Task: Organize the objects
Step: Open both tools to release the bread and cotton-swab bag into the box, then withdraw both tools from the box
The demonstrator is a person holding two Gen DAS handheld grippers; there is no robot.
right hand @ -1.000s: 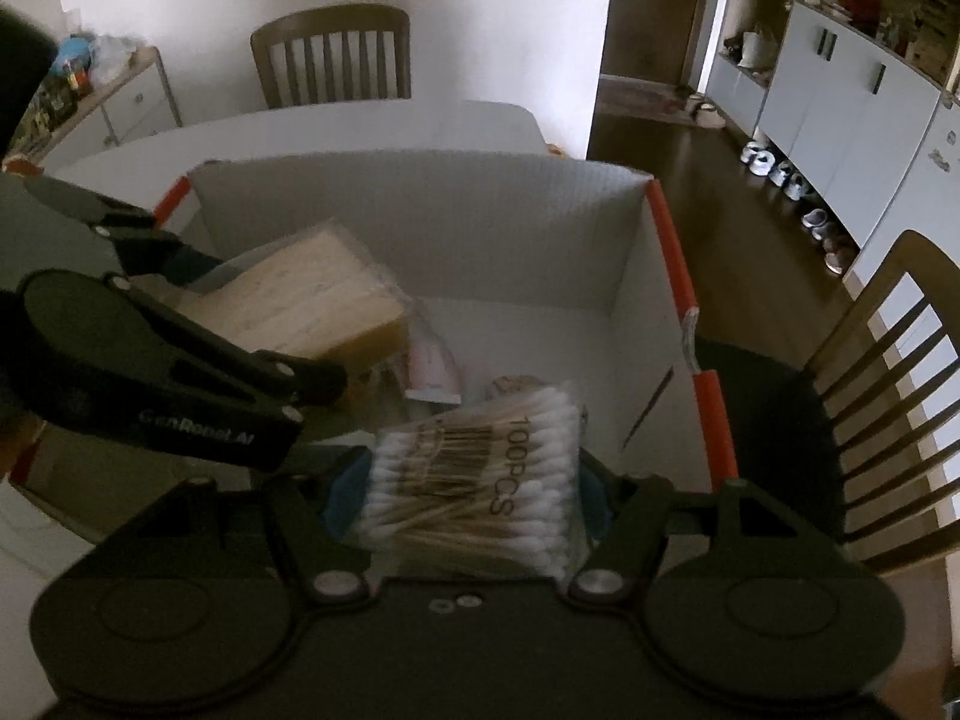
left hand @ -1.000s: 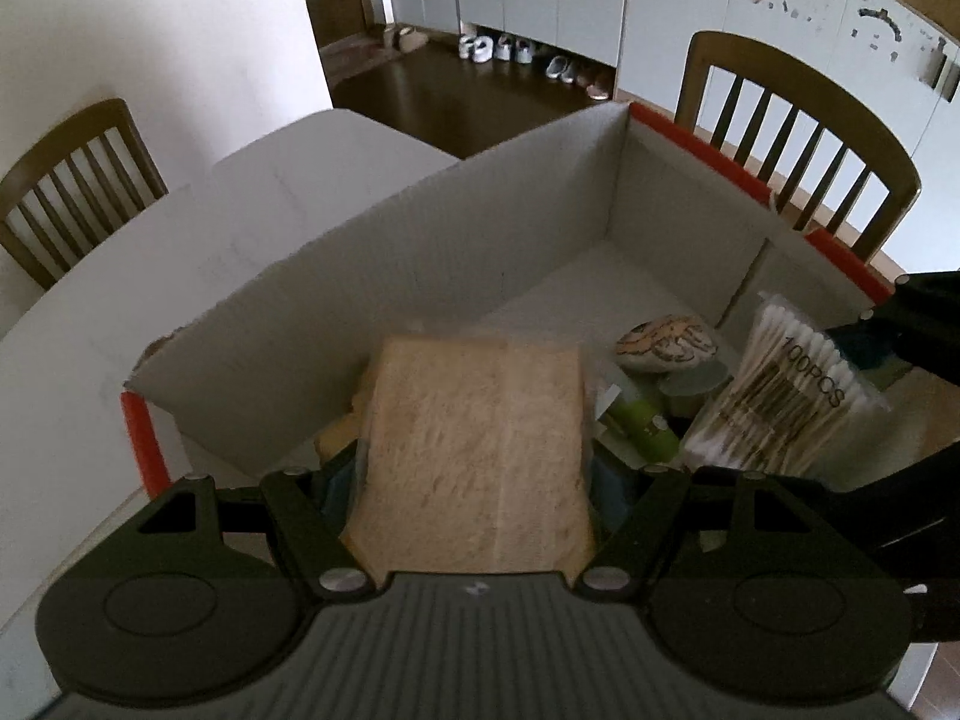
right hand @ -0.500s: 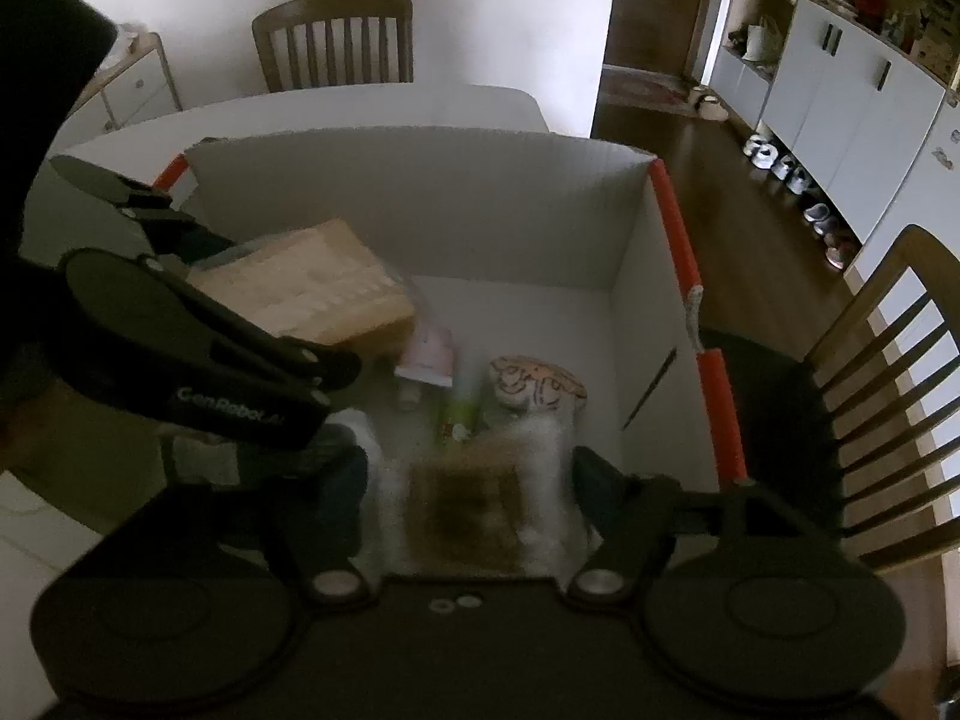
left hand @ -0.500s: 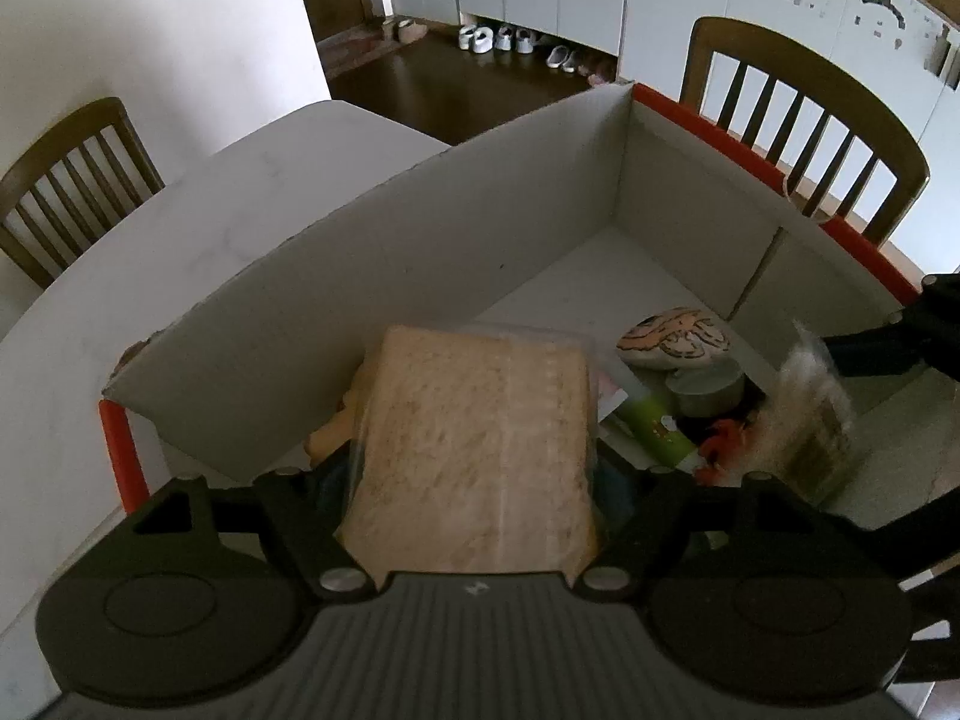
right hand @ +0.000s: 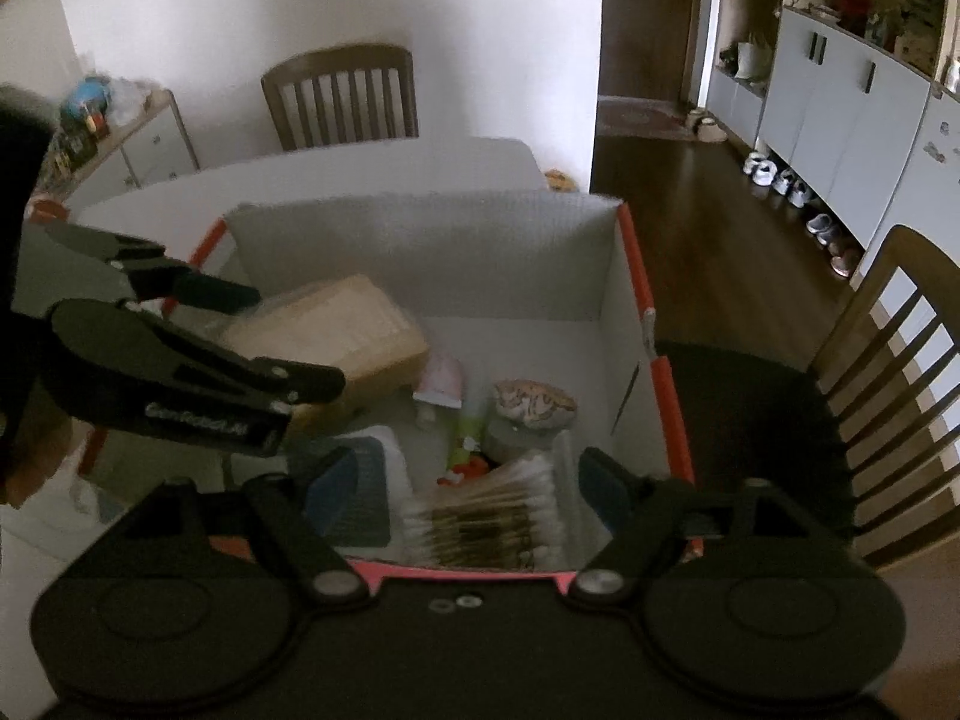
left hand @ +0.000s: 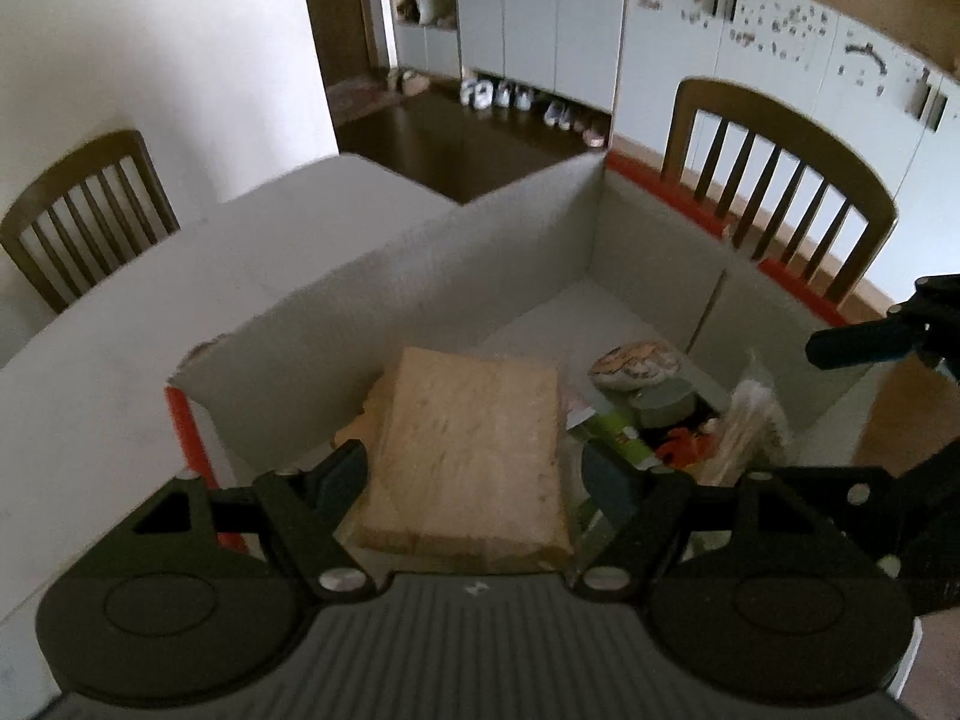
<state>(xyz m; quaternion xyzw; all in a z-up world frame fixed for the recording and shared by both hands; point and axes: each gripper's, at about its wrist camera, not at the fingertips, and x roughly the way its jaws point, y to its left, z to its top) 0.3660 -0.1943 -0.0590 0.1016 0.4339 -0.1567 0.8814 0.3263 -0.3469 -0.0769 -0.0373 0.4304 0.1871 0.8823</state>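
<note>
White cardboard box with orange edges sits on the table and holds the small things. The left gripper squeezes a bagged loaf of bread over the box's left side. The right gripper is spread wide, and the cotton swab pack seems to lie loose in the box below it.

box sitting on table | bread pack lying in box by left wall | swab pack lying at near wall | stone resting beyond swabs, toward right wall | chair standing right of box
</note>
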